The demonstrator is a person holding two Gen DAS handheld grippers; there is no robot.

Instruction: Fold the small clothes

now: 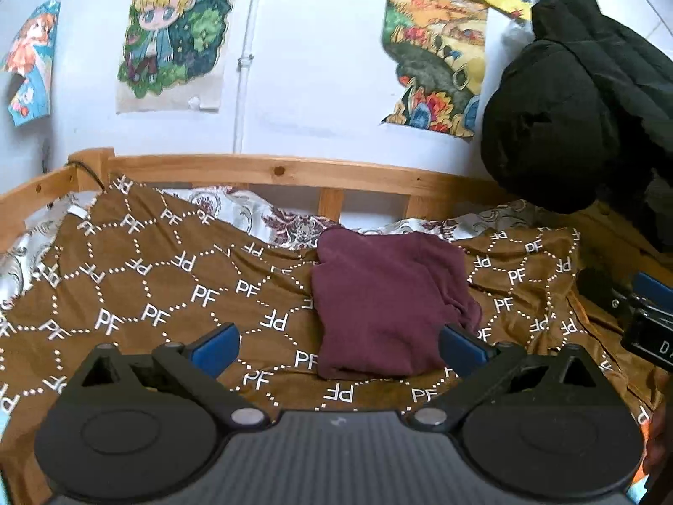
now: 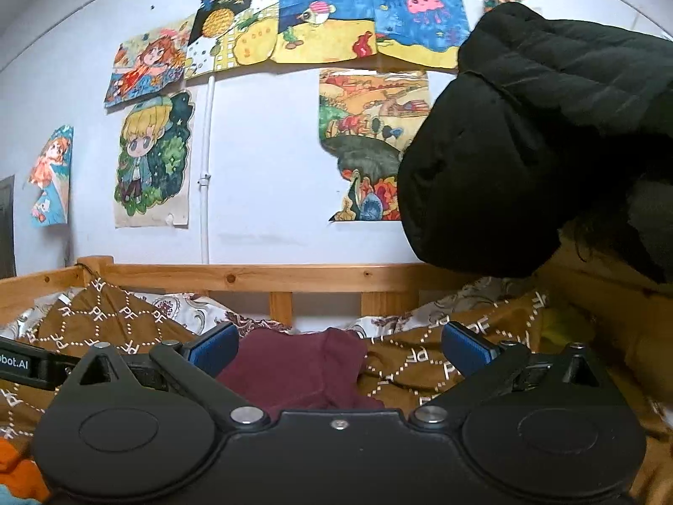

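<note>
Maroon garment [image 1: 389, 303] lies folded into a rough rectangle on the brown bedspread [image 1: 147, 290] printed with white letters, toward the far side of the bed, near the wooden rail [image 1: 294, 172] along the wall. Left gripper [image 1: 338, 347] hovers above the bedspread on the garment's near side, jaws spread wide with nothing between them. Right gripper [image 2: 338, 347] likewise stands fully open and empty. A black padded coat [image 2: 538, 147] hangs over the bed's far right corner.
</note>
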